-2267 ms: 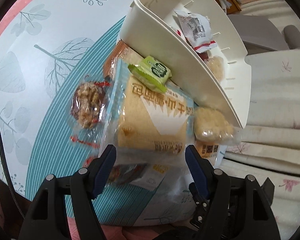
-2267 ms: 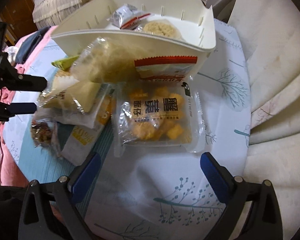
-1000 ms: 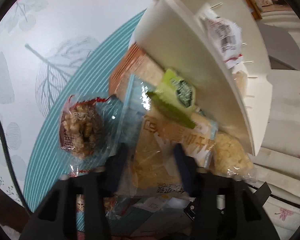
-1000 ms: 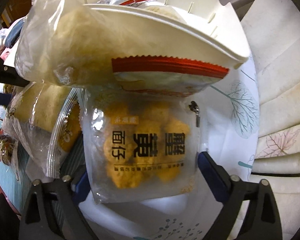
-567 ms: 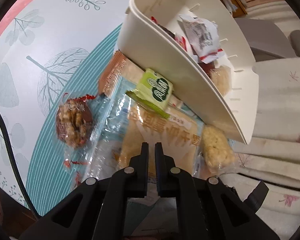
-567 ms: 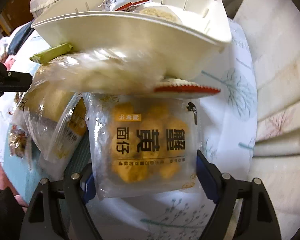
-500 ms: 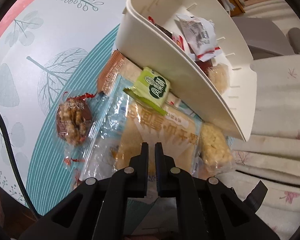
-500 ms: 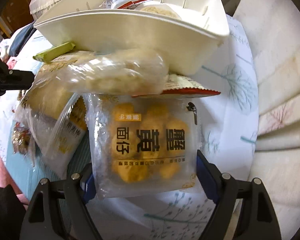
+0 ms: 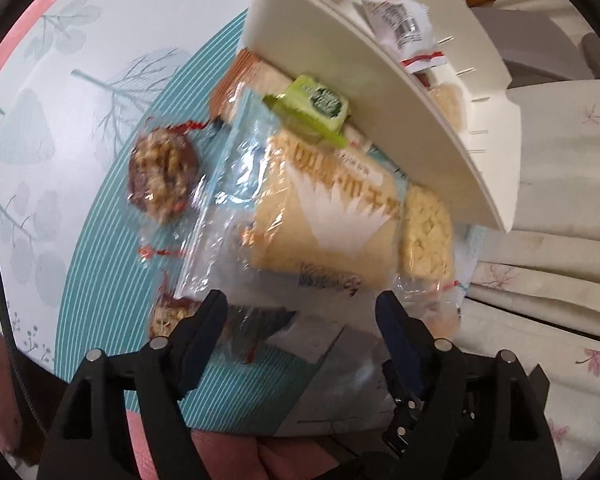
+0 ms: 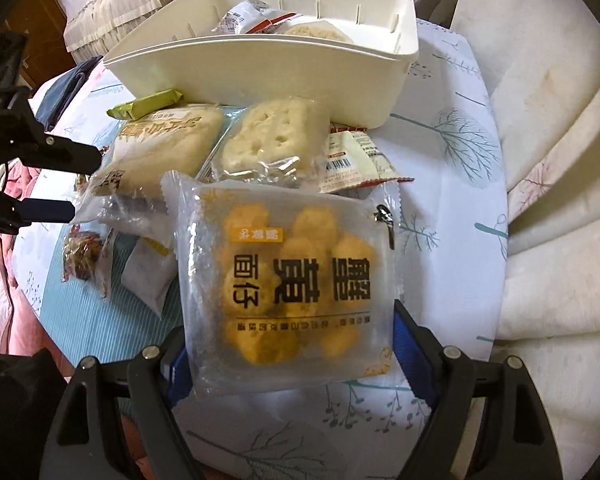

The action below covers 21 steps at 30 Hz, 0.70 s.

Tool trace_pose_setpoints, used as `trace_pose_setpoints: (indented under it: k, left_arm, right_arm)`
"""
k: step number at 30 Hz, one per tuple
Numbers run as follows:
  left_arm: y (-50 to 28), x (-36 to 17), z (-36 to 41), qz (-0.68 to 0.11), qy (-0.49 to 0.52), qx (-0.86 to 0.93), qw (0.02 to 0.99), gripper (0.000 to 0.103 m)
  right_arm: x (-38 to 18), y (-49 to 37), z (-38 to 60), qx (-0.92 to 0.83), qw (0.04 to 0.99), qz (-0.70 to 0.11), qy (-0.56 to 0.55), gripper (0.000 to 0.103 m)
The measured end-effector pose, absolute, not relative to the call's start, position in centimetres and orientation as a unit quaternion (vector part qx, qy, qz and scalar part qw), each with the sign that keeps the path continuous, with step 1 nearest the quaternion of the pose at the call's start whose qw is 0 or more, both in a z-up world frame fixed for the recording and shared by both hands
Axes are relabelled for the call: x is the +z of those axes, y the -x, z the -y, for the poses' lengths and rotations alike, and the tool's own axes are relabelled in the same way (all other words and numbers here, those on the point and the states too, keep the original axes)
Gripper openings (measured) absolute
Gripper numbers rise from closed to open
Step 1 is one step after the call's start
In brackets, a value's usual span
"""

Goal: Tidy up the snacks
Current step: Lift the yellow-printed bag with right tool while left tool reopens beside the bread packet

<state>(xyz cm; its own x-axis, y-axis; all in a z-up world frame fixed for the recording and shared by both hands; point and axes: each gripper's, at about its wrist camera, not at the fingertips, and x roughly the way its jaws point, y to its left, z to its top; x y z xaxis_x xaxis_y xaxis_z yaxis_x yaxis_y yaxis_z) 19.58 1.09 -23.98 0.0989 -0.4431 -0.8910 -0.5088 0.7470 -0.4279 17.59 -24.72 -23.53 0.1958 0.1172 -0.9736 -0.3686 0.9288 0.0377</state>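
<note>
My right gripper [image 10: 292,354] is shut on a clear packet of yellow puffs [image 10: 296,280], its blue pads against both side edges, the packet raised over the pile. My left gripper [image 9: 300,320] hovers over the near end of a bread packet [image 9: 324,216]; its jaws are opening and touch nothing. In the right wrist view the left gripper [image 10: 68,184] shows at the left edge beside the bread packet [image 10: 160,148]. A white basket [image 10: 260,72] stands behind the pile; the basket [image 9: 360,92] holds a few wrapped snacks.
A green packet [image 9: 312,104] leans on the basket wall. A walnut cake [image 9: 162,176], a rice cracker [image 10: 276,140] and a red-edged wrapper [image 10: 352,164] lie on the leaf-print tablecloth [image 9: 80,80]. Pale sofa cushions [image 10: 548,160] border the table on the right.
The left gripper pinched shut at the bread packet's end, then opened wide and rose. The right gripper narrowed onto the yellow packet and lifted it. The rice cracker dropped onto the pile.
</note>
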Motion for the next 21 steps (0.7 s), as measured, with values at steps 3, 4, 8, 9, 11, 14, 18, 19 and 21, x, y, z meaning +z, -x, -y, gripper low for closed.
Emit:
trace_pose_setpoints:
  k: [3, 4, 8, 9, 11, 14, 18, 19, 21]
  left_arm:
    - [-19.1, -24.1, -1.4, -0.672, 0.352, 0.039, 0.651, 0.086]
    - [-18.9, -24.1, -1.6, -0.671, 0.352, 0.043, 0.651, 0.087]
    - [-18.6, -24.2, -2.6, -0.667, 0.355, 0.055, 0.653, 0.092]
    - [-18.6, -24.3, -3.1, -0.667, 0.356, 0.058, 0.652, 0.094]
    - [-18.8, -24.6, -3.9, -0.666, 0.359, 0.061, 0.65, 0.096]
    - [-19.3, -25.4, -5.0, -0.669, 0.367, 0.066, 0.643, 0.098]
    - [-19.9, -26.8, -6.2, -0.676, 0.384, 0.06, 0.626, 0.098]
    - [-20.0, -27.1, -6.6, -0.676, 0.389, 0.058, 0.623, 0.098]
    - [-20.0, -27.4, -7.3, -0.673, 0.402, 0.054, 0.618, 0.098]
  right_arm:
    - [-23.6, -17.8, 24.8, 0.162, 0.768, -0.611, 0.103, 0.084]
    - [-23.7, -17.8, 24.8, 0.163, 0.768, -0.611, 0.104, 0.084]
    - [-23.6, -17.4, 24.7, 0.17, 0.767, -0.61, 0.105, 0.084]
    - [-23.6, -17.2, 24.8, 0.17, 0.766, -0.611, 0.105, 0.084]
    - [-23.6, -17.1, 24.9, 0.169, 0.766, -0.612, 0.103, 0.084]
    - [-23.8, -17.4, 25.1, 0.169, 0.764, -0.614, 0.103, 0.084]
    - [-24.1, -17.5, 25.1, 0.169, 0.759, -0.62, 0.102, 0.084]
    - [-24.1, -17.5, 25.1, 0.168, 0.758, -0.621, 0.102, 0.084]
    - [-24.2, -17.7, 25.1, 0.167, 0.757, -0.623, 0.102, 0.084]
